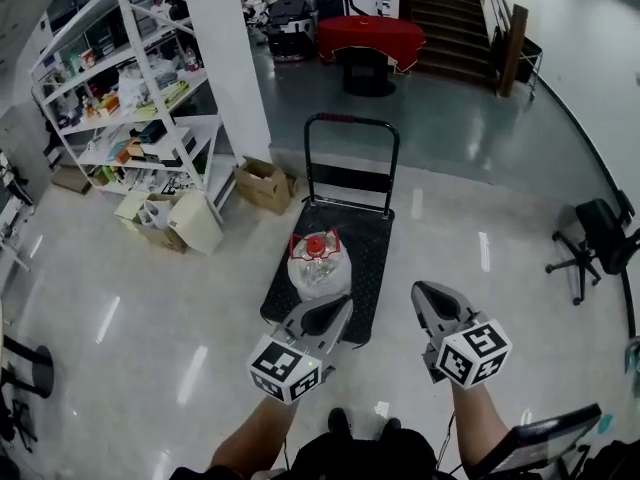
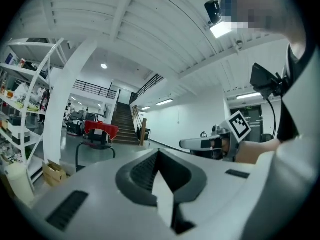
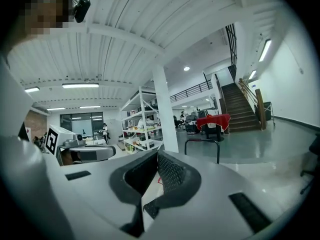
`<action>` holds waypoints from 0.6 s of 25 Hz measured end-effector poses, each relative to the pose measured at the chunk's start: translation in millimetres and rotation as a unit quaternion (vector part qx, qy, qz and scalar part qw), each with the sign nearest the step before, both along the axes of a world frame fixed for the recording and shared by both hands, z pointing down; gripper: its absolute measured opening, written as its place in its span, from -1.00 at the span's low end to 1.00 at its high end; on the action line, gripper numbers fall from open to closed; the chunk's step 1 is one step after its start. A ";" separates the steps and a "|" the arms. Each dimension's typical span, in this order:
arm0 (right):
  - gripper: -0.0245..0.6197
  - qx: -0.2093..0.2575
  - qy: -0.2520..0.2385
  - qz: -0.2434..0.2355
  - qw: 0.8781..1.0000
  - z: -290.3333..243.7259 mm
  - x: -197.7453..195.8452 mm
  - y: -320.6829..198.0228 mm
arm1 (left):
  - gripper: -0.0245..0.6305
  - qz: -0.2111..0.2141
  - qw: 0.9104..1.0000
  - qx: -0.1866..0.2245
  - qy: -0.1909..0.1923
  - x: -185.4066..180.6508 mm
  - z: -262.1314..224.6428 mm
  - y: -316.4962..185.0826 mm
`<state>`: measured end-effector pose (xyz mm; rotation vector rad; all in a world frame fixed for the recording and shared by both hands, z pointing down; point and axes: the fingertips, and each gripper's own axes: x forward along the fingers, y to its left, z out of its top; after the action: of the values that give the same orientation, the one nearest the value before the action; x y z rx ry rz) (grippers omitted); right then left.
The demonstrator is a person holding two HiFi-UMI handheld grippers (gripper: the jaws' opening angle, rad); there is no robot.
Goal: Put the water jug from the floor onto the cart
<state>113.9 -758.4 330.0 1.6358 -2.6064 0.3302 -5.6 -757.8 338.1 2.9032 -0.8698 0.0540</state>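
Observation:
The clear water jug [image 1: 319, 265] with a red cap and red handle lies on the black deck of the platform cart [image 1: 370, 268], near its front end. My left gripper [image 1: 340, 311] is shut and empty, its tip just short of the jug's near side. My right gripper [image 1: 425, 294] is also shut and empty, to the right of the cart's front corner. In the left gripper view the closed left gripper [image 2: 159, 156] points level toward the cart handle [image 2: 95, 146], with the right gripper [image 2: 186, 144] at the side. The right gripper view shows its own shut tip [image 3: 157, 156] and the cart handle [image 3: 202, 141].
A white shelf rack [image 1: 130, 88] with cardboard boxes [image 1: 263, 184] at its foot stands left of the cart. A white pillar [image 1: 225, 48] rises behind them. A black office chair [image 1: 597, 238] is at the right. A red-clothed table [image 1: 368, 38] and stairs [image 1: 450, 18] are far back.

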 end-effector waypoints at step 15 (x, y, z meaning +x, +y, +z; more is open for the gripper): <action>-0.91 0.017 -0.017 -0.017 1.000 -2.1 66.7 265.6 | -0.92 -0.006 0.999 0.012 -0.035 71.1 -20.4 267.4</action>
<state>180.6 -492.8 327.9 1.6068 -2.6767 0.3181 65.5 -490.4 317.7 2.9355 -0.9040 0.1457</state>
